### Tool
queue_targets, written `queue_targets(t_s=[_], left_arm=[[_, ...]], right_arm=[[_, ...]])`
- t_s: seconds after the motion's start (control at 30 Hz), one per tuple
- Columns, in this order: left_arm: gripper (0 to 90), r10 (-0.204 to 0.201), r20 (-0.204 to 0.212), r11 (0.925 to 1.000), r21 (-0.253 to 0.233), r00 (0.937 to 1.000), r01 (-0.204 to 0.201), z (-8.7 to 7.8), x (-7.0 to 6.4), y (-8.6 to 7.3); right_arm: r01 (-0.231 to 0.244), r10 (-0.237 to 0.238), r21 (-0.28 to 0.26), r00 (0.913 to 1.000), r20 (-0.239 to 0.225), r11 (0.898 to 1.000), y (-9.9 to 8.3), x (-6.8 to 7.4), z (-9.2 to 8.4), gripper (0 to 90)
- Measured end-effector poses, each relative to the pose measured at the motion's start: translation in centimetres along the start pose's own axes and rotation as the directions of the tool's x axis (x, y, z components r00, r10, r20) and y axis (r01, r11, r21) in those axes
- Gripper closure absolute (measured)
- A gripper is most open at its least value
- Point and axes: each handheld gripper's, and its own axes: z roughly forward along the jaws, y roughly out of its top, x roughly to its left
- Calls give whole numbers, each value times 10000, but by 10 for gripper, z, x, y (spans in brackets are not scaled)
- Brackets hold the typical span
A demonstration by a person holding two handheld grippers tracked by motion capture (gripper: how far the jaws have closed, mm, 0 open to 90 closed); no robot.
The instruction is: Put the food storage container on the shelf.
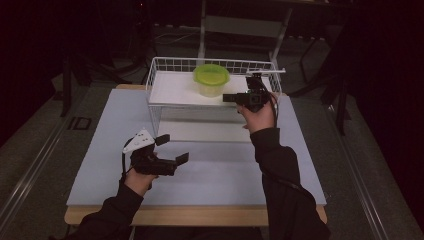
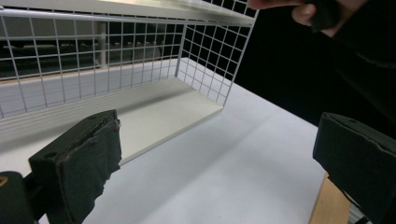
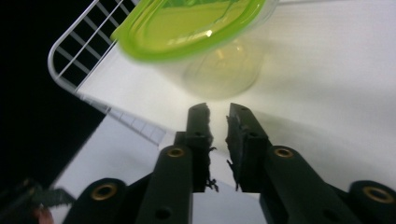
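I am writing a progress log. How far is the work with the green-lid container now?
Done: the container stands on the wire shelf's top level. In hand: nothing; the right gripper, jaws nearly closed, sits beside it, and the left gripper is open above the table. What remains is unclear.

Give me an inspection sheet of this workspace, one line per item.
Surface: pale table top with a wooden front edge; bare in front of the rack.
Job's things: white wire rack with a white shelf; clear container with green lid standing on the top shelf.
Clutter: nothing seen.
Grippers: left hand-held gripper over the table, jaws wide apart, empty; right hand-held gripper at the top shelf, jaws nearly together, short of the container, holding nothing.
Cables: black cable by the left wrist.
Surroundings: dark floor, grey frame behind the rack.
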Motion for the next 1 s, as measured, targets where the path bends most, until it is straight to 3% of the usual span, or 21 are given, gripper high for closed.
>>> queue_targets(t_s=[0.13,0.23,0.33,0.4,0.43,0.47,0.63,0.73,1.0], left_arm=[[18,132,212,9999,82,9997,-133,-1,0,-2],[18,208,409,9996,173,9989,-216,-4,0,-4],[18,98,555,9998,173,9984,-108,-7,0,-8],[18,270,617,9994,189,9977,-282,-10,1,-11],[19,270,617,9994,189,9977,-282,-10,1,-11],[19,296,643,9992,251,9975,-313,-10,0,-12],[18,444,718,9980,408,9964,-474,-15,-2,-17],[18,436,721,9981,399,9964,-466,-19,-2,-18],[18,728,707,9948,658,9948,-774,-27,0,-25]], right_arm=[[455,-450,78,9977,-503,9989,-17,8,-10,589],[789,-787,7,9955,-536,9969,-26,11,-15,516],[1536,-1556,-384,9863,-544,9874,-47,16,-25,375],[1727,-1757,-510,9824,-632,9837,-57,16,-30,314],[1727,-1757,-510,9824,-632,9837,-57,16,-30,314],[1957,-1988,-459,9772,-753,9796,-66,16,-34,290],[1952,-1988,-439,9749,-1003,9798,-83,13,-41,268],[2210,-2233,-344,9708,-877,9747,-100,8,-43,239],[2117,-2100,72,9728,-977,9773,-139,-11,-34,225]])
